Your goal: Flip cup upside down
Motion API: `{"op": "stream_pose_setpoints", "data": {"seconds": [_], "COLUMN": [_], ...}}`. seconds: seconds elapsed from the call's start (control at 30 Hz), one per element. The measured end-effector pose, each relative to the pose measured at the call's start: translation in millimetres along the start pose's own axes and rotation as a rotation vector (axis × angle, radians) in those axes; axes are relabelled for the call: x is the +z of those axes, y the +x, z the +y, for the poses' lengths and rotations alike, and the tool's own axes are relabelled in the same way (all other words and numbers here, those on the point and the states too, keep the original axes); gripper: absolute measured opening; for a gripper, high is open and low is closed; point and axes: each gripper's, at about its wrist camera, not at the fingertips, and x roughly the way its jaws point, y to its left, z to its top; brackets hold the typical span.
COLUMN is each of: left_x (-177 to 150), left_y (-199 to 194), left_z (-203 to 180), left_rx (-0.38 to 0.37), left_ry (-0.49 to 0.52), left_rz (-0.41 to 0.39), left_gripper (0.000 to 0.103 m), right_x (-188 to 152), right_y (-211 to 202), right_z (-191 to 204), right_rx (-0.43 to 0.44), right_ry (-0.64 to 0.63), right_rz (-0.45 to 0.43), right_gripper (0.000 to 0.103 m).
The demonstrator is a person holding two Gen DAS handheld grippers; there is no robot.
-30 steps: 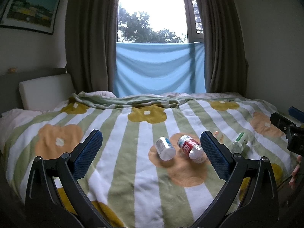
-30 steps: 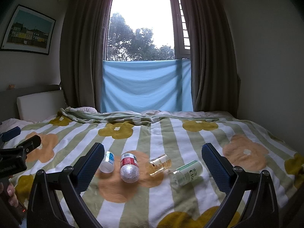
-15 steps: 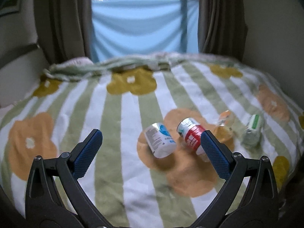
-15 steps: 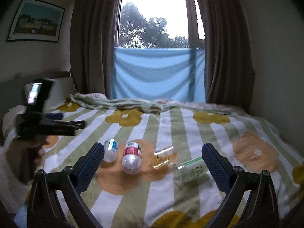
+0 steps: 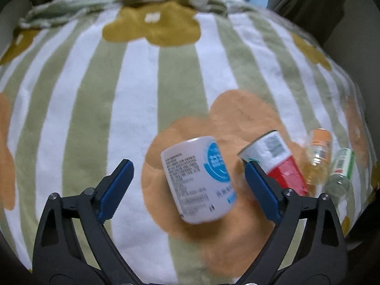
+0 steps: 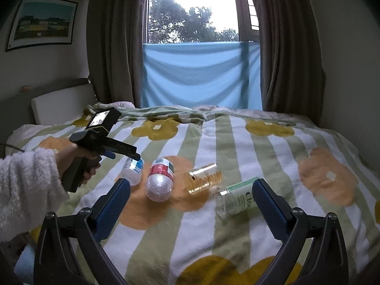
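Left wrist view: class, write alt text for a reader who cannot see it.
An open tool frames a white cup lying on its side on a striped blanket. Right of it lie a red cup and two small bottles.

The left claw is showing black arms, silver screws and ribbed blue pads. A fluffy white sleeve is covering the wrist, leaving bare skin at the hand.

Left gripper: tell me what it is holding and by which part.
Nothing. The left gripper is open, its fingers on either side of the white cup lying on the blanket, not touching it.
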Motion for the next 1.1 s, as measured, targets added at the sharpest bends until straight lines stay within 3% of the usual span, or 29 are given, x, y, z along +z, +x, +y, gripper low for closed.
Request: {"op": "stream_pose_setpoints", "data": {"seconds": [0.2,0.27,0.6,0.83,1.1], "left_x": [1.0,-0.6,-0.1,-18.2,-100.5], "left_y": [32.3,36.7,23.1,-13.0,-29.0], "left_z": [4.0,2.4,-8.3,-33.0,-95.4], "left_rx": [-0.069,-0.113,-0.13,-0.193,-0.188], "left_ry": [-0.05,-0.062,-0.006,0.109,0.414], "left_rz": [0.138,0.169,0.21,0.262,0.397], "left_gripper": [0.077,0.064,0.061,0.061,0.061], "right_x": [-7.2,-8.6,-12.3,-8.0,-8.7], "right_y": [11.8,15.1,12.4,0.8,-15.5], "right_z": [-6.8,-7.6,-8.6,-5.4,0.7], "right_rx": [-0.001,0.002,0.013,0.028,0.027], "right_ry": [0.008,0.011,0.038,0.043,0.033], "right_rz": [0.025,0.032,0.021,-0.023,-0.036], "right_gripper": [0.102,0.102,0.102,0.102,0.102]}}
